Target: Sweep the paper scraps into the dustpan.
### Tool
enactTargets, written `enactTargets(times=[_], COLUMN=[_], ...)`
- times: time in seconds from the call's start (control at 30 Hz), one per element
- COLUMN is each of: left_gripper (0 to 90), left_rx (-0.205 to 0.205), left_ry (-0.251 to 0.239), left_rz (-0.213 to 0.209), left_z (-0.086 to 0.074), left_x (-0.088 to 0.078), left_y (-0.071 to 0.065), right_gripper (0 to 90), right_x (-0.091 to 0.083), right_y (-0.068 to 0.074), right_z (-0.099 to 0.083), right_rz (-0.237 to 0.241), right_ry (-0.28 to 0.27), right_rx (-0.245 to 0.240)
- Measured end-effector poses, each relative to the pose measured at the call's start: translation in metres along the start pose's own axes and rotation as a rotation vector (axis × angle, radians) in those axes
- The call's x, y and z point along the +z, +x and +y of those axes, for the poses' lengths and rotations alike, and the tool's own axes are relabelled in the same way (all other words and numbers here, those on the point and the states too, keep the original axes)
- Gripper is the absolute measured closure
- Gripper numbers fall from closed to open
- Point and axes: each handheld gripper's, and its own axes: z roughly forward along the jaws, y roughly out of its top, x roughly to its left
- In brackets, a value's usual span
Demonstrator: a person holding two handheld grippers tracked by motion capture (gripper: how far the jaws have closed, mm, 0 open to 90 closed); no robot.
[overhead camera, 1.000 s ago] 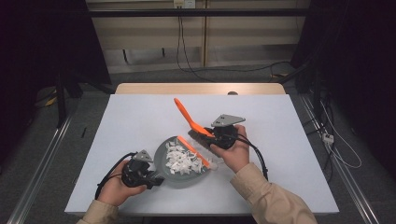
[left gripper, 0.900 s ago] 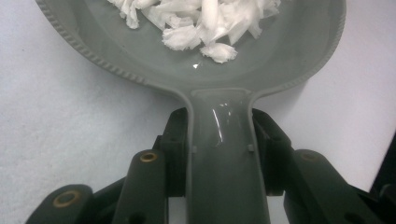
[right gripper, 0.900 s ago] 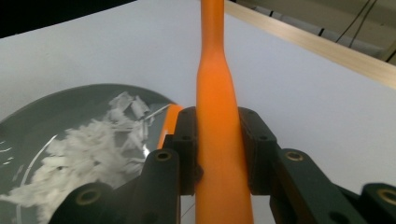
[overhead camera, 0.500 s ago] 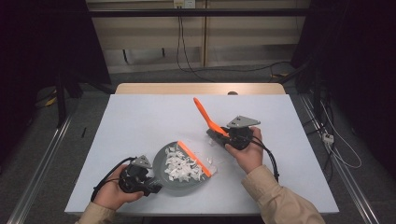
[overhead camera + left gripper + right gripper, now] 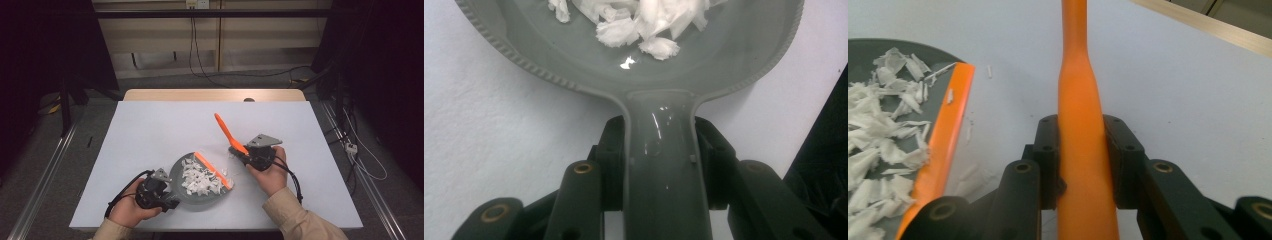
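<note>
The grey dustpan [image 5: 200, 187] is lying flat on the white table [image 5: 150, 130], near the front edge, and its handle [image 5: 667, 165] is being pinched between the jaws of the left gripper [image 5: 159, 192], at about eight o'clock from the pan. White paper scraps [image 5: 200, 179] are being held in the pan (a few are lying loose on the table by its orange lip [image 5: 214, 170]). The orange brush handle [image 5: 1080, 125] is being clamped by the right gripper [image 5: 248, 152], at about two o'clock from the pan; it is pointing up and away towards eleven o'clock, clear of the table and just beside the pan's lip.
</note>
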Motion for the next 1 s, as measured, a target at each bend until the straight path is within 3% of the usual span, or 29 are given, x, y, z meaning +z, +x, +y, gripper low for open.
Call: enactTargets(times=[0.13,0.27,0.33,0.4,0.47,0.5,0.53,0.63,0.77,0.87,0.9,1.0], left_gripper=[62.7,62.7,62.7,62.8,62.8,62.8,62.7,62.6,56.9,58.3,62.4,62.7], left_rx=[-0.012,-0.036,-0.052,-0.077,-0.079,-0.073,-0.087,-0.071,-0.072,-0.081,-0.097,-0.134], left_ry=[0.001,0.000,-0.003,-0.007,-0.013,-0.015,-0.027,-0.027,-0.054,-0.060,-0.062,-0.065], left_rz=[0.006,0.015,0.018,0.026,0.016,0.013,0.016,0.015,0.012,0.045,0.049,0.048], left_z=[0.004,0.008,0.010,0.011,0.010,0.010,0.009,0.009,0.007,0.009,0.009,0.009], left_x=[0.003,0.006,0.008,0.008,0.008,0.008,0.008,0.008,0.010,0.011,0.011,0.010], left_y=[-0.003,-0.007,-0.008,-0.009,-0.007,-0.006,-0.007,-0.007,-0.009,-0.011,-0.011,-0.009], right_gripper=[71.2,71.3,71.4,71.3,71.3,71.4,71.4,71.4,71.4,71.4,71.4,71.4], right_x=[0.000,0.000,0.001,0.003,0.004,0.004,0.003,0.000,0.001,0.005,0.007,0.013], right_y=[0.013,0.027,0.038,0.045,0.055,0.056,0.056,0.056,0.045,0.037,0.035,0.031], right_z=[0.002,0.004,0.006,0.008,0.013,0.016,0.019,0.029,0.034,0.033,0.033,0.034], right_rz=[0.005,0.061,0.053,0.114,0.107,0.138,0.172,0.147,0.148,0.149,0.146,0.143], right_ry=[0.005,-0.010,-0.006,-0.025,-0.034,-0.068,-0.092,-0.125,-0.127,-0.132,-0.133,-0.147], right_rx=[0.016,0.066,0.031,0.077,0.017,0.035,0.078,0.038,0.048,0.057,0.063,0.068])
